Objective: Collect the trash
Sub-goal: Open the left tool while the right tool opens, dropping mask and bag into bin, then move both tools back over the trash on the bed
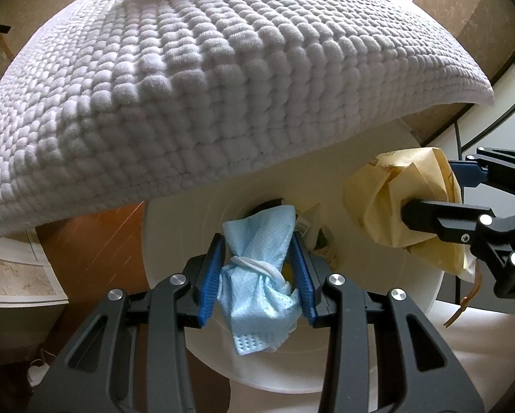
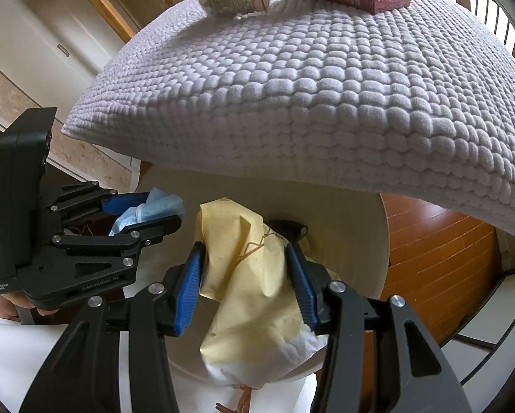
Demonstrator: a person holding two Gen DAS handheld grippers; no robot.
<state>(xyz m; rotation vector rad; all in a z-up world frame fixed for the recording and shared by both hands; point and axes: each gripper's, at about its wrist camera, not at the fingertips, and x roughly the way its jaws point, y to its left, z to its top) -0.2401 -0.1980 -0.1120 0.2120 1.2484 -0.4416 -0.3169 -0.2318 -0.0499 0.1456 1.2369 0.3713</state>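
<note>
The left gripper [image 1: 259, 275] pinches a crumpled blue face mask [image 1: 257, 275] between its blue pads, directly over the dark opening [image 1: 267, 206] in the lid of a white bin [image 1: 175, 241] that stands just below the near edge of a worktop under a white knobbly cloth [image 1: 223, 86]. The right gripper [image 2: 245, 282] is pressed onto a crumpled yellow paper bag [image 2: 243, 275], held over the right side of the lid, beside the hole.

The step in hand looks like dropping the mask in. To do it well, bring its hanging end into the opening before spreading the pads, since its white ear loop [image 1: 257, 265] could snag on a pad. Keep the bag off to the right until the hole is free, and watch its brown string handle [image 1: 460, 306], which dangles outside the rim.
</note>
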